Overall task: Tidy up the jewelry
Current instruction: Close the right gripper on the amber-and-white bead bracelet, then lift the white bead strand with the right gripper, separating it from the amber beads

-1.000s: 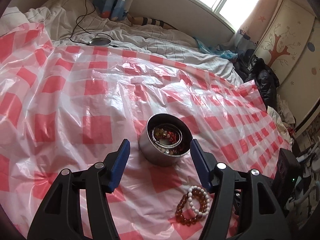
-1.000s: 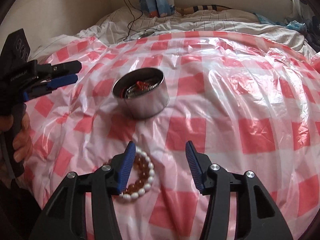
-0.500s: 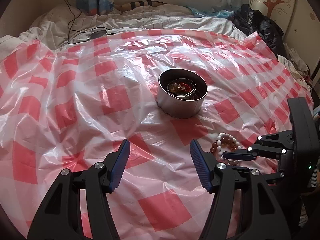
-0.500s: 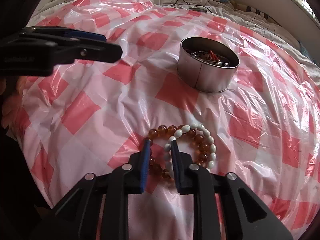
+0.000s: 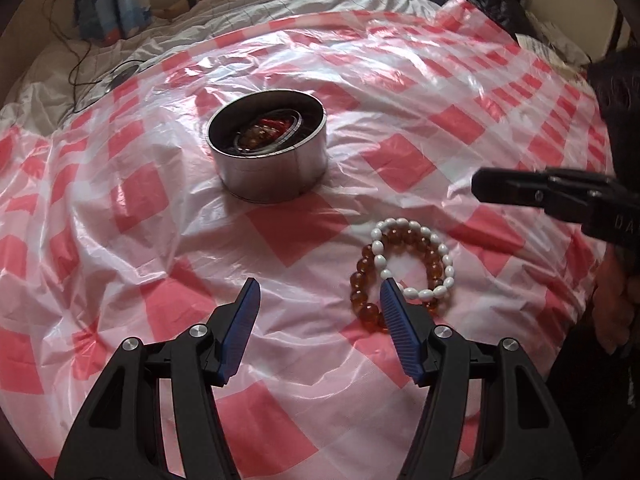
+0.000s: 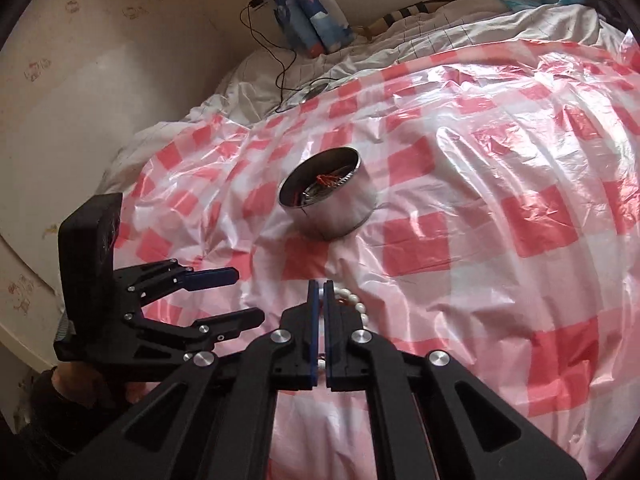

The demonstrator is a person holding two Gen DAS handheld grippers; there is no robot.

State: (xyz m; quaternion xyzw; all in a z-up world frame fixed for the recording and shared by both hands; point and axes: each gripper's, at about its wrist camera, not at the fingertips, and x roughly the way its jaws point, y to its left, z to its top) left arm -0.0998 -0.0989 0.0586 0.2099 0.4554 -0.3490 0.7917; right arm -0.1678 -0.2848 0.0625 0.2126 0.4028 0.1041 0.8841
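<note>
Btwn tin (image 5: 267,156) & left tongs (image 5: 318,294): checked sheet (image 5: 120,240) only

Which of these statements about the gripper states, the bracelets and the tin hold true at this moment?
1. The left gripper is open. True.
2. The right gripper holds the white bracelet. False: it is shut on nothing, and the bracelet lies on the checked sheet, apart from it.
3. The white bracelet and the amber bracelet lie overlapping. True.
4. The metal tin is empty. False: jewelry already lies inside it.
</note>
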